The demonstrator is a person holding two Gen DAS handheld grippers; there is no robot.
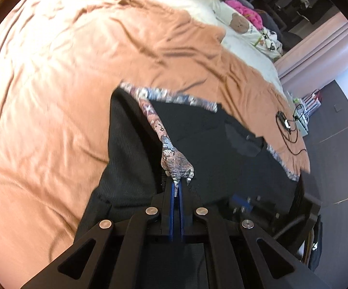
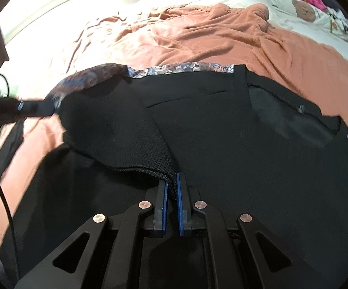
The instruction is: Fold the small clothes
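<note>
A black knit garment (image 1: 210,139) with a patterned trim band (image 1: 171,96) lies on an orange blanket (image 1: 65,72). My left gripper (image 1: 177,183) is shut on a bunched corner of the patterned trim (image 1: 176,163) and holds it lifted over the black cloth. In the right wrist view the garment (image 2: 246,156) fills the foreground. My right gripper (image 2: 171,185) is shut on the ribbed black hem (image 2: 149,168) of a flap folded over the garment. The left gripper (image 2: 51,108) shows at the left, blurred, holding the trim (image 2: 89,77).
The orange blanket (image 2: 222,36) covers a bed with a cream sheet (image 1: 243,36) and plush toys (image 1: 240,22) at its far end. A black cable with a small device (image 1: 284,122) lies on the blanket near the bed's right edge. Dark floor (image 1: 337,130) lies beyond.
</note>
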